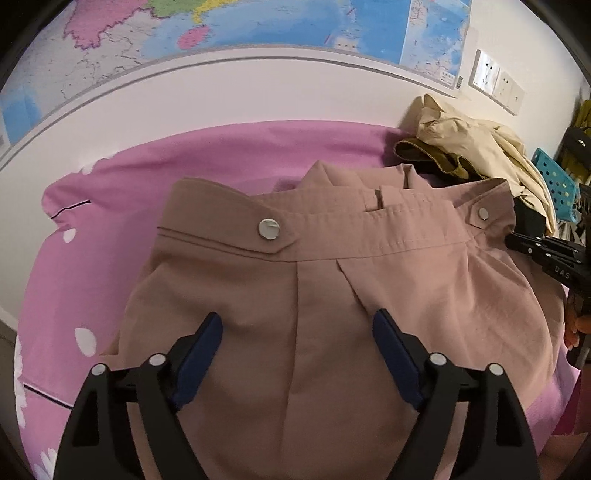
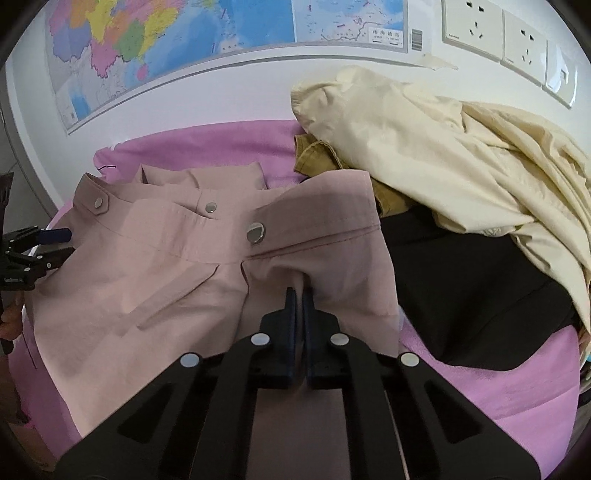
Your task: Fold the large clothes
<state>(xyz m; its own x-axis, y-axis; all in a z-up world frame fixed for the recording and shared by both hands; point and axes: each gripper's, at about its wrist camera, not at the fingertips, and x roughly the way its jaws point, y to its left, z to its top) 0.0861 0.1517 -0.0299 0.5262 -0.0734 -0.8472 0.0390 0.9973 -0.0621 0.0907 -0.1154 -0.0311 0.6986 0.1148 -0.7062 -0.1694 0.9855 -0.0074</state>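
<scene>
A dusty-pink garment [image 1: 332,295] with a buttoned waistband lies spread on the pink bedsheet [image 1: 110,184], waistband toward the wall. My left gripper [image 1: 297,326] hovers open over its front, below the waistband; the blue pads [image 1: 207,343] stand wide apart and hold nothing. In the right wrist view the same garment [image 2: 147,266] fills the left half. My right gripper [image 2: 300,295] is shut on a pinch of its cloth just below the waistband, near the garment's right edge, and the fabric puckers at the tips. The left gripper [image 2: 68,242] shows at the far left edge, and the right gripper [image 1: 517,242] at the garment's right edge in the left wrist view.
A heap of other clothes lies right of the garment: a cream jacket [image 2: 461,147], a mustard piece [image 2: 321,158] and a black garment [image 2: 472,295]. A wall with a map [image 2: 166,44] and sockets [image 2: 509,33] stands behind the bed. A blue perforated object [image 1: 554,181] is at the far right.
</scene>
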